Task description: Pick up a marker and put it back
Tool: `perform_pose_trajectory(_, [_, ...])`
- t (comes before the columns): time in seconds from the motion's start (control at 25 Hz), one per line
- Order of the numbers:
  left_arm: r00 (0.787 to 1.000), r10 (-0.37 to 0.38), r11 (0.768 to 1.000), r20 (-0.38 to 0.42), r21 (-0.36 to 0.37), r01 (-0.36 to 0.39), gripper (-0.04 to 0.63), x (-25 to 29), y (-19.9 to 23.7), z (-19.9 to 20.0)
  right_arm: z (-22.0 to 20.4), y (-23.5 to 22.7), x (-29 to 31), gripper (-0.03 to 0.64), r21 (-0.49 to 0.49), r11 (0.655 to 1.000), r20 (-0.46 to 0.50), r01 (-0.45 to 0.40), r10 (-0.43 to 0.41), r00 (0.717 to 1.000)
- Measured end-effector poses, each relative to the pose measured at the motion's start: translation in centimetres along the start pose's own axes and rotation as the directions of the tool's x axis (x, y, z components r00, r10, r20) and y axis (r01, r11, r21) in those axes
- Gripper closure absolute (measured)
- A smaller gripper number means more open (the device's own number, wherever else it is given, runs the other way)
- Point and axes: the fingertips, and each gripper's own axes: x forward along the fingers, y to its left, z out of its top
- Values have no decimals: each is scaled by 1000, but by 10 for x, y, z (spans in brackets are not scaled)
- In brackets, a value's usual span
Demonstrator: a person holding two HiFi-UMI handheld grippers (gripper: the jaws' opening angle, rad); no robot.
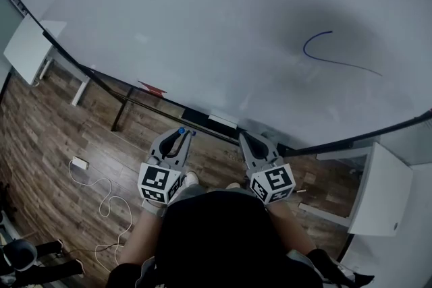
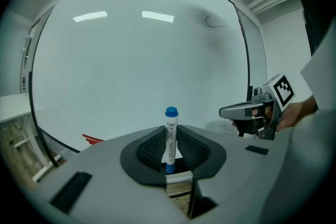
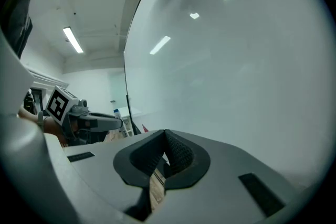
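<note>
- Left gripper pinching blue-capped marker, long axis upright, cap up.
- Whiteboard ledge just ahead and below.
- Right gripper pressed together, empty.

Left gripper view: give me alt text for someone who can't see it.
The left gripper holds a white marker with a blue cap upright between its fingers, in front of a large whiteboard. The right gripper shows at the right.
</note>
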Motion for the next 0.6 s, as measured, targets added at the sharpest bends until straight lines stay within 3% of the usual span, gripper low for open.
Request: perform_pose_trajectory(0.6, [1000, -6, 1000, -8, -11, 6, 515, -6, 4, -7, -6, 8, 0, 591, 4, 1000, -11, 1, -1, 1000])
